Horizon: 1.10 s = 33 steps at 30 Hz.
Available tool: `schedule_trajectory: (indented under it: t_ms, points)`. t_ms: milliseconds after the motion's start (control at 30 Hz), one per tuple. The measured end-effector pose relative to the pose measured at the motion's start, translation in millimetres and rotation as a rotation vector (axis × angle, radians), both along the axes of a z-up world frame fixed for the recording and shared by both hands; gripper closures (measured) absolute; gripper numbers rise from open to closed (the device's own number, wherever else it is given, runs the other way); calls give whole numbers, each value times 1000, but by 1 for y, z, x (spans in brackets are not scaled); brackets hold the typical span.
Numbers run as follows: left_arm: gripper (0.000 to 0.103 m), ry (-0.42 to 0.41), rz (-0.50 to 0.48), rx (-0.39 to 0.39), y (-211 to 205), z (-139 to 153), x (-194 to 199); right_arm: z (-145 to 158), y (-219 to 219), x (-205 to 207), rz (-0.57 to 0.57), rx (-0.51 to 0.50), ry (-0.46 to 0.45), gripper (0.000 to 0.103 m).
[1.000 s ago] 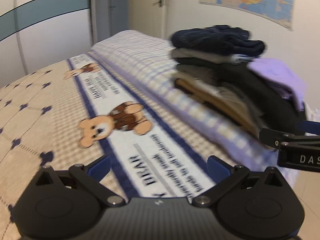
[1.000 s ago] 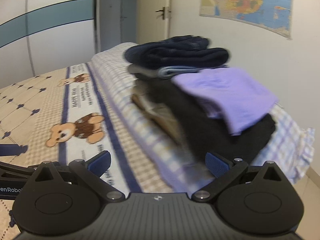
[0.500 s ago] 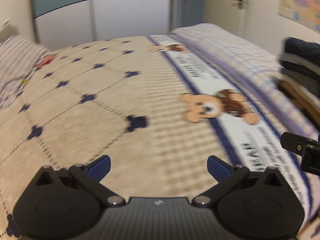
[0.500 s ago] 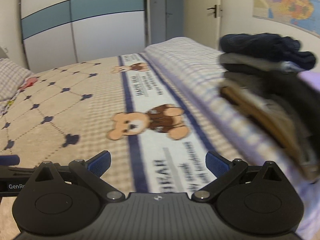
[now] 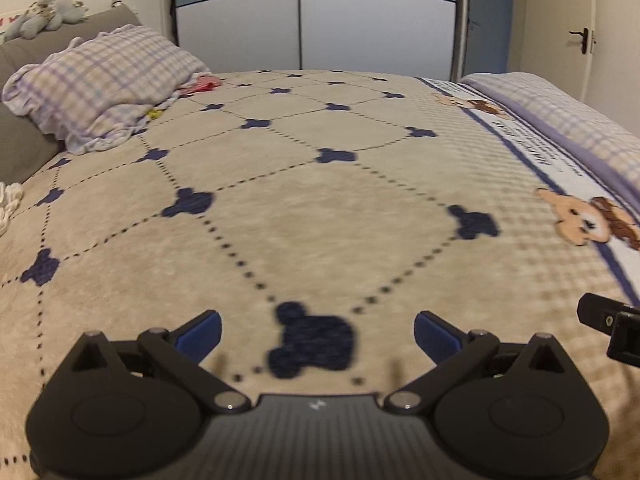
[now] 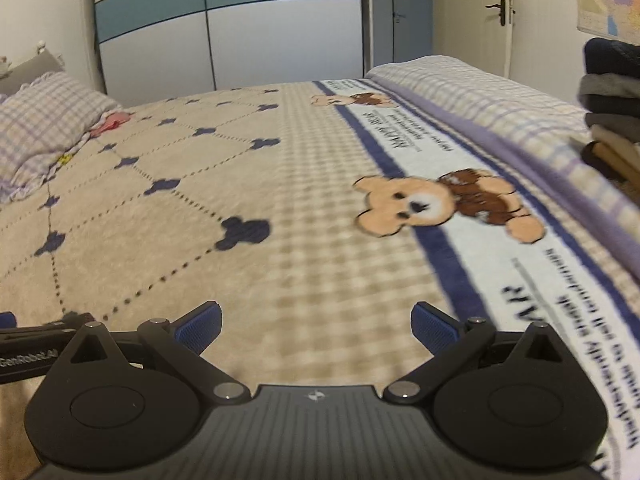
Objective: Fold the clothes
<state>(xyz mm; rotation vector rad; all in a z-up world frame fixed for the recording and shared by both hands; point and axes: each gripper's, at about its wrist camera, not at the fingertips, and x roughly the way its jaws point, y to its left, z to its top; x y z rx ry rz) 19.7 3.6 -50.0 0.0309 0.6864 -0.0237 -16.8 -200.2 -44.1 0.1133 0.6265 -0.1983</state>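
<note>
Stack of folded clothes (image 6: 614, 108) sits at the far right edge of the right wrist view, on the checked lilac bedding (image 6: 480, 92) along the bed's right side. Dark navy piece on top, grey layers under it, tan and brown at the bottom; edges are cut off by the frame, so the count is unclear. The stack does not show in the left wrist view.

Left gripper (image 5: 316, 334) hangs over the bed with blue pads (image 5: 200, 332) spread wide, nothing between them. Right gripper (image 6: 316, 328) likewise spread and empty, low over the blanket.

Beige fleece blanket (image 5: 320, 208) covers the bed: dotted diamond grid, navy clover marks, a white band with teddy bear prints (image 6: 440, 204) and blurred lettering. Plaid ruffled pillow (image 5: 100, 80) lies at the head against a grey headboard (image 5: 20, 144), a pink item (image 5: 200, 84) just beside it. Wardrobe doors (image 5: 320, 28) stand behind, white with a teal band. Nothing lies between grippers and blanket.
</note>
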Motion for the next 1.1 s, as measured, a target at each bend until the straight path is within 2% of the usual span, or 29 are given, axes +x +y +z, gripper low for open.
schedule_trajectory:
  t_ms: [233, 367, 533, 633, 1100]
  points:
    - [0, -22, 17, 4, 11, -19, -1, -22, 21, 11, 18, -19, -20, 0]
    - [0, -35, 23, 6, 14, -29, -3, -37, 30, 15, 26, -76, -26, 0]
    - [0, -44, 28, 13, 17, -41, -3, -54, 28, 17, 14, -69, 5, 0]
    - [0, -41, 28, 35, 15, -41, -2, -56, 28, 16, 13, -71, 0, 0]
    - [0, -39, 29, 22, 17, -42, -3, -61, 30, 15, 10, -70, -13, 0]
